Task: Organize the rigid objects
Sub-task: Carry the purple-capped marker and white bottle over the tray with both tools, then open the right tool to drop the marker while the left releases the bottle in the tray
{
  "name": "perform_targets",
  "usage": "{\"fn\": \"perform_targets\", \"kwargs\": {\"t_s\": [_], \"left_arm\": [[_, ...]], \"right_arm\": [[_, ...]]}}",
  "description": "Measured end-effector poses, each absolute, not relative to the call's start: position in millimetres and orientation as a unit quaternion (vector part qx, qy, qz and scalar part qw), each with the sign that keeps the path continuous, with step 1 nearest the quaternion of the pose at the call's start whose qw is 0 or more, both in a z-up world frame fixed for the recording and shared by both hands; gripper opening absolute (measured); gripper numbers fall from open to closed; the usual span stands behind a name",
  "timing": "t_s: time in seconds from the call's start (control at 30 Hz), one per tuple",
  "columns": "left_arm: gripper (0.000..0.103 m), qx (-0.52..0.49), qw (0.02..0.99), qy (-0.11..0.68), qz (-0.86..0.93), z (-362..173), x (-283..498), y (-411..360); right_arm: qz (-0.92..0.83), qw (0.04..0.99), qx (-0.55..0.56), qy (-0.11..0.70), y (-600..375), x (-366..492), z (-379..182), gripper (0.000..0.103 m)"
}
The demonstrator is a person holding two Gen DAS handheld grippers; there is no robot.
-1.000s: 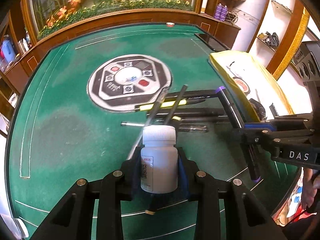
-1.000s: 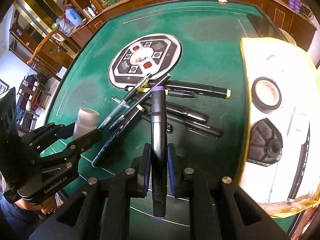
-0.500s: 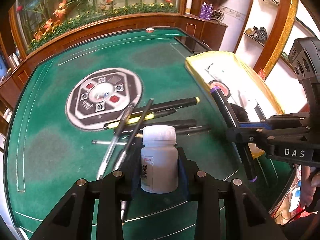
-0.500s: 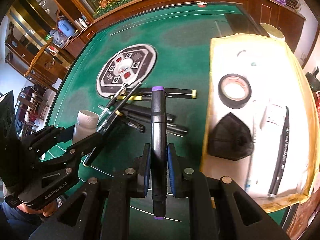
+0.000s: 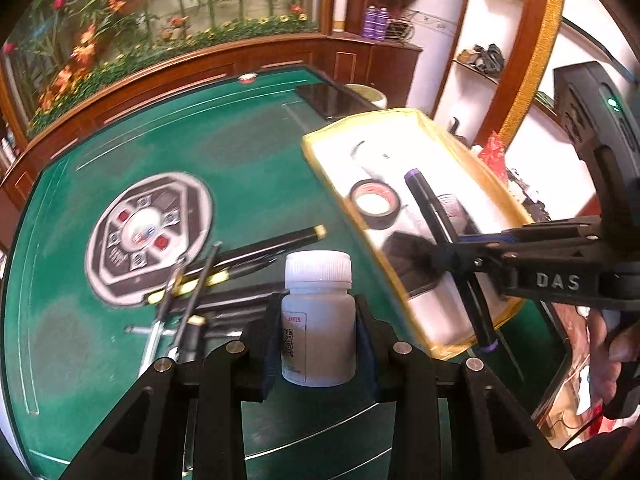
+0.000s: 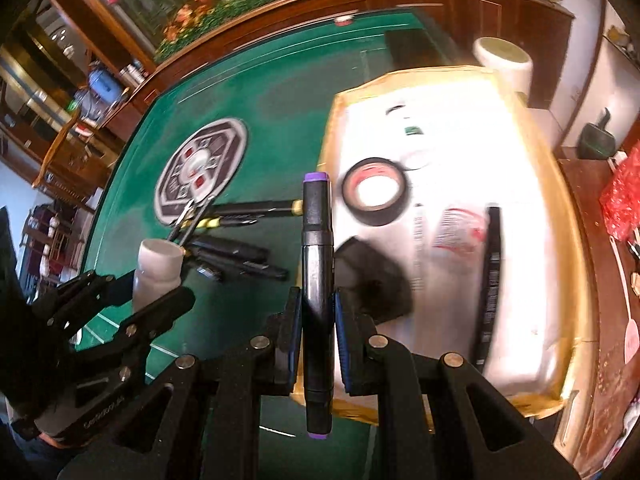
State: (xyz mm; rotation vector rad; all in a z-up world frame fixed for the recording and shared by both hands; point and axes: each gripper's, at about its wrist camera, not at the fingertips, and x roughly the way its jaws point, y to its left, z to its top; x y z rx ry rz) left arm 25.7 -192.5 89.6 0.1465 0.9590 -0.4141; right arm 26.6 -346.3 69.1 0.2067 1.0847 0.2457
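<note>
While clamped: left claw (image 5: 318, 340) grips bottle (image 5: 318, 320) | right claw (image 6: 316, 340) grips marker (image 6: 317, 280)

place: home, a furnished living or game room | table: green felt top (image 5: 248, 152) with a wooden rim (image 5: 168, 76) and a round printed emblem (image 5: 148, 236) | far: planter of flowers and bamboo (image 5: 160, 40) behind glass | right: white wall shelves (image 5: 480, 60) with wooden trim | left: wooden cabinets and chair (image 6: 60, 148)

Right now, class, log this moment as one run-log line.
left gripper: shut on white bottle | right gripper: shut on purple-capped marker | tray: tape roll inside
</note>
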Motion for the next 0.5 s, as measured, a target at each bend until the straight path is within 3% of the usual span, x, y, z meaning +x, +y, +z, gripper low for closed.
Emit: {"fn": "perform_targets", "kwargs": {"t_s": [0.5], "left_arm": [[0.035,0.1,0.853,0.45,-0.244,90,26,-265]], "right_arm": [[0.076,0.844,0.111,0.519,-404,28,61,0.015]]}}
